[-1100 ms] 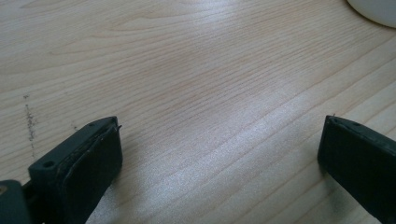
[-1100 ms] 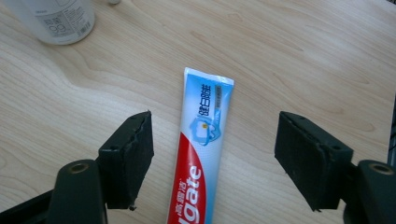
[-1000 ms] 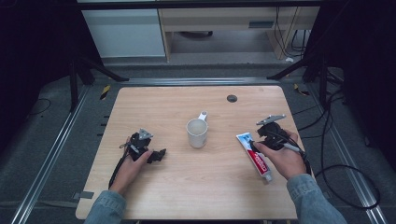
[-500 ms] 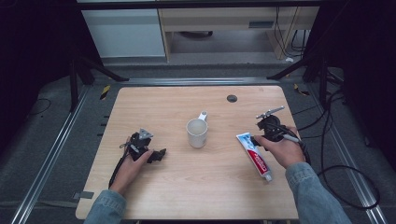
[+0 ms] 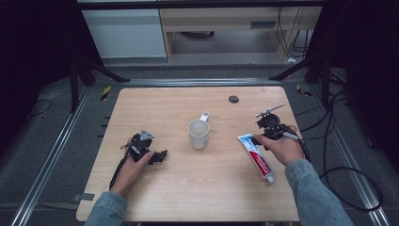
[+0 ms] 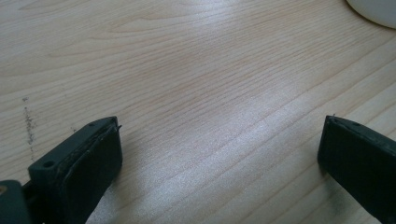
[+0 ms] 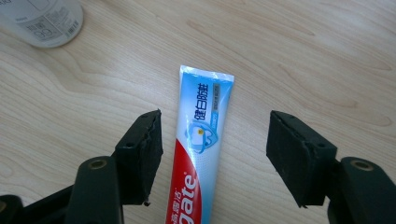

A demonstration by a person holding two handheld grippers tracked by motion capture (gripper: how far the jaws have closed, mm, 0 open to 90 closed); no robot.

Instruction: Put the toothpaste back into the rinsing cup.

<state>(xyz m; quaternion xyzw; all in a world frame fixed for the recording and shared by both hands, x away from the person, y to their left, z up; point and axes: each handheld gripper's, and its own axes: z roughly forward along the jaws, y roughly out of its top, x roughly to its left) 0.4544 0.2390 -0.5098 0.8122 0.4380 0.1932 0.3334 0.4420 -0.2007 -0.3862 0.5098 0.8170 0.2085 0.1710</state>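
Observation:
A red, white and blue toothpaste tube lies flat on the wooden table at the right, cap end toward the person. My right gripper hovers over its flat crimped end. In the right gripper view the tube runs between the two pads of the right gripper, nearer the left one, and touches neither. Those jaws have just been closing a little and stand open. A white mug stands upright mid-table. My left gripper rests low on the table at the left, open and holding nothing.
A small dark round hole sits near the table's far edge. The mug's rim edges into the left gripper view, and its base with a printed label into the right gripper view. Cables trail off the table at the right.
The right hand has shifted slightly toward the far side, over the tube's flat end. The left hand and the mug have not moved.

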